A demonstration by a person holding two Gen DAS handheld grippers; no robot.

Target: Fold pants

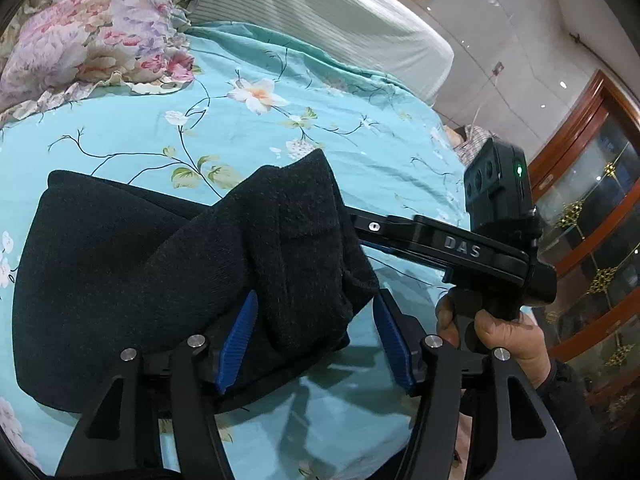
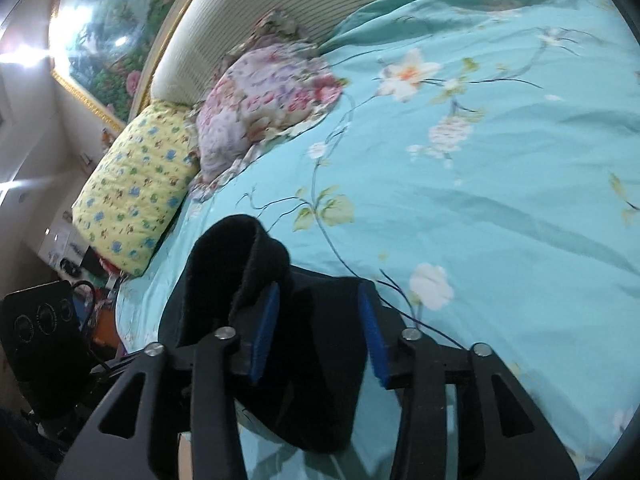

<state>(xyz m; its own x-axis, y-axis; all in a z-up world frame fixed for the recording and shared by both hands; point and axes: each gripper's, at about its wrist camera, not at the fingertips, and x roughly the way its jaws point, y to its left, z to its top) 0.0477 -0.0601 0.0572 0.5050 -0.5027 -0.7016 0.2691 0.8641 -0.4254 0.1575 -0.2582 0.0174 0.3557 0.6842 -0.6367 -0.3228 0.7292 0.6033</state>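
Note:
The black pants [image 1: 132,264] lie folded in a thick bundle on the teal flowered bedspread [image 1: 248,128]. My left gripper [image 1: 316,340] is open; a raised fold of the pants sits between its blue pads [image 1: 240,340], and the right pad stands apart from the cloth. The right gripper's body [image 1: 460,244] reaches in from the right, with its fingertips hidden behind that fold. In the right wrist view, my right gripper [image 2: 320,334] is open over the near end of the pants [image 2: 320,392]. A curled edge of cloth [image 2: 236,256] stands up beside its left pad.
A floral pillow [image 1: 92,44] and a yellow pillow [image 2: 136,196] lie by the striped headboard [image 2: 272,4]. A glass-fronted wooden cabinet [image 1: 592,208] stands past the bed's right edge. A person's hand [image 1: 496,336] holds the right gripper's handle. Dark equipment [image 2: 36,328] sits off the bed's left side.

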